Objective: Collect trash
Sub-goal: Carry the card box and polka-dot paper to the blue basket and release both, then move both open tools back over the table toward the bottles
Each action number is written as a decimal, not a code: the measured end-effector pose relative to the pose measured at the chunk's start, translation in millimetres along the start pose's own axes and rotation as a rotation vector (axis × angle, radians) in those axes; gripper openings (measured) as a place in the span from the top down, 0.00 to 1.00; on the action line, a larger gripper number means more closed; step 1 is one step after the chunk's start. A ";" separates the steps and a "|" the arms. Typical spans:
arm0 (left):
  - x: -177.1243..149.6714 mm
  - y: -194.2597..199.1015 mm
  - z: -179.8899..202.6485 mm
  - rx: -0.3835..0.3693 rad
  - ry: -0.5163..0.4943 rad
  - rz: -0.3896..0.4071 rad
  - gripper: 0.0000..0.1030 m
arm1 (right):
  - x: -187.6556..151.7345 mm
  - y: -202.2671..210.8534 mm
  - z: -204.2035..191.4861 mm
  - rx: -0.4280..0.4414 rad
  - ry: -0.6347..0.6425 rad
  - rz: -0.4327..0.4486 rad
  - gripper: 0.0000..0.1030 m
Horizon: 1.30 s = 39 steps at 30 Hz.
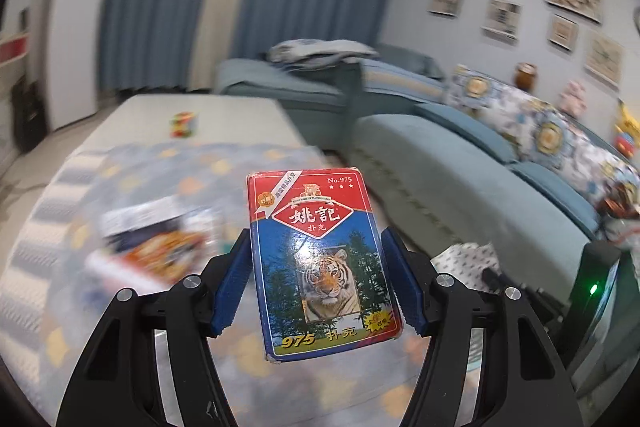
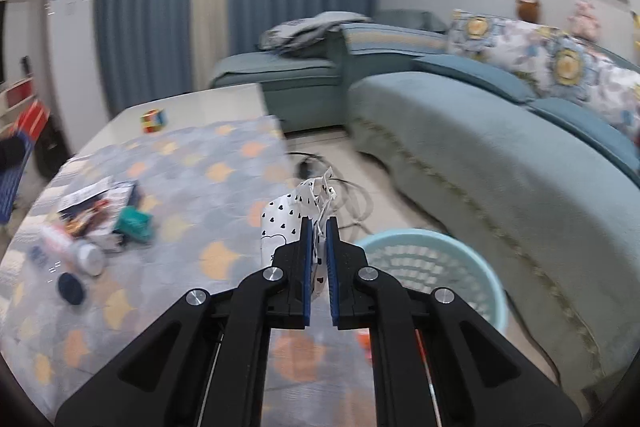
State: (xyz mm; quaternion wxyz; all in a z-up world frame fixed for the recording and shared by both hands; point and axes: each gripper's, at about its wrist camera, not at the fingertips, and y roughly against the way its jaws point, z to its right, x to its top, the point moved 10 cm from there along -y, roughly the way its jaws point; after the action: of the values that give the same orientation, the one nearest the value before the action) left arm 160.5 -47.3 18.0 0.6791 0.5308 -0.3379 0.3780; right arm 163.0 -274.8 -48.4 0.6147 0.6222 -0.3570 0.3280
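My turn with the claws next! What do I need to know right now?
Left claw: shut on the playing card box, held up over the table.
Right claw: shut on the white heart-print bag, beside the blue basket.
Left on the table: a wrapper pile, teal box, tube and dark cap.
Neither held item is in the basket yet.

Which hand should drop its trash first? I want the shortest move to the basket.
Probably the right. The right gripper pinches the spotted paper bag with the light blue basket just beside its fingertips. The left gripper holds the card box over the table, and its view shows no basket.
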 end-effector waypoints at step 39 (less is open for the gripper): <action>-106.3 -144.9 107.3 -0.224 -0.016 -0.330 0.23 | -81.8 -70.9 108.5 -0.066 -0.345 -0.264 0.83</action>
State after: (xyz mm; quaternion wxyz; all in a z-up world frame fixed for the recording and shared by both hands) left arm 229.0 -190.4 -118.6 0.7840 0.5031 -0.2917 0.2172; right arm 176.4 -380.6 -158.4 0.6020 0.6900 -0.3829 0.1217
